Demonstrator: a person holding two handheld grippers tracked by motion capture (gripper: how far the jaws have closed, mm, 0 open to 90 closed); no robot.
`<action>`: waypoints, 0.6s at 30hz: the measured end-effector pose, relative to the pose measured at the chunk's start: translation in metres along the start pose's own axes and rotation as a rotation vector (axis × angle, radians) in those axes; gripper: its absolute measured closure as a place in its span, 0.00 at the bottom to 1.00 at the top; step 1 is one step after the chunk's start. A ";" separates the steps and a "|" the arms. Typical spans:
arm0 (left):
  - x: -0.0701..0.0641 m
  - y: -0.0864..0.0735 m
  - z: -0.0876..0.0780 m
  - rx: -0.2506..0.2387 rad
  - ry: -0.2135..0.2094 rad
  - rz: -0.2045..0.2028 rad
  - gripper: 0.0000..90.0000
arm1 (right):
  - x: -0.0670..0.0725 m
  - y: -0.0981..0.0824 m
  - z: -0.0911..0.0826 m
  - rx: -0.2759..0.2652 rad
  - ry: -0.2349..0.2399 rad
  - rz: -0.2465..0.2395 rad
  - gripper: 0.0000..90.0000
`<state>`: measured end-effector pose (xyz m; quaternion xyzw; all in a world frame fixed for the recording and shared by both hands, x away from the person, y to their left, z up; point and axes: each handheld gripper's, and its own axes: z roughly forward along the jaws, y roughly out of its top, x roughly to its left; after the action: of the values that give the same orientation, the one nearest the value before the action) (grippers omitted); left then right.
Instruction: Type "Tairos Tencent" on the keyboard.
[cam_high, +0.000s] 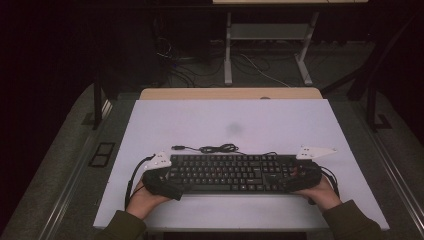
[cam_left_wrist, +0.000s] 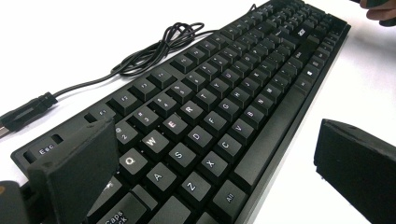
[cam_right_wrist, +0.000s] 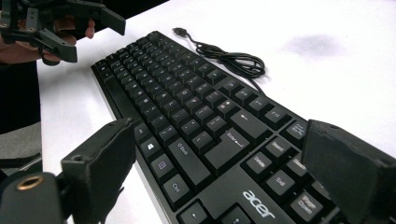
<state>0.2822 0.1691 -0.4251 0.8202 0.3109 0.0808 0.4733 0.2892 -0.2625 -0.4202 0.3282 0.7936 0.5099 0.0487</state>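
I am holding my left tongs (cam_high: 162, 176) at the keyboard's (cam_high: 227, 173) left end and my right tongs (cam_high: 300, 176) at its right end, both spread open, each pair straddling its end without pinching it as far as I can tell. The keyboard is lying on the desk (cam_high: 200, 125) near my edge, its long axis running from one tongs to the other, so neither hand is nearer. Its cable (cam_high: 217, 148) is lying coiled just behind it. I judge the coming lift is depending on both ends being gripped evenly across the short width.
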 end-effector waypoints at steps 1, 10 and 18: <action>0.000 0.000 0.000 -0.002 0.000 -0.001 0.00 | 0.000 0.000 0.001 0.002 0.002 -0.002 0.11; 0.000 0.000 0.000 0.001 0.002 0.001 0.00 | 0.002 0.004 0.009 0.013 0.020 -0.005 0.11; 0.000 0.000 0.000 0.003 0.003 0.003 0.00 | 0.006 0.007 0.017 0.031 0.038 -0.015 0.11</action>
<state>0.2823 0.1688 -0.4251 0.8212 0.3106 0.0821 0.4716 0.2952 -0.2440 -0.4208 0.3133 0.8047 0.5032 0.0323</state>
